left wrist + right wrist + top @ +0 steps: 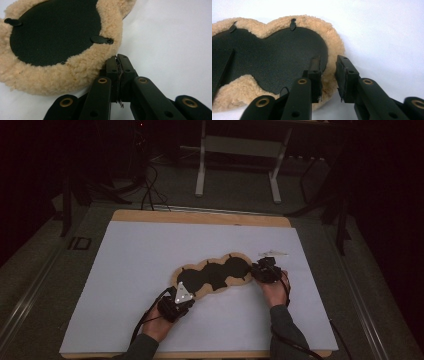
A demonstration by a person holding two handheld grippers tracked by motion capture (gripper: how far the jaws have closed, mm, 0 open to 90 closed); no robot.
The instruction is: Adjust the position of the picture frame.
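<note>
One fleece-edged pad (pixel 214 276), three black lobes, lies flat on the white sheet (pixel 150 255) covering the table (pixel 200 217), stretched between two tongs so each end can be handled. Left tongs (pixel 117 65): closed at the fleece rim, a few fibres pinched. Right tongs (pixel 328 75): parted, astride the opposite rim, not pressing.

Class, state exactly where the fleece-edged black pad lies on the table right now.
In the high view the fleece-edged pad lies just right of centre on the white sheet, stretched slantwise between the left gripper at its near-left end and the right gripper at its right end.
</note>
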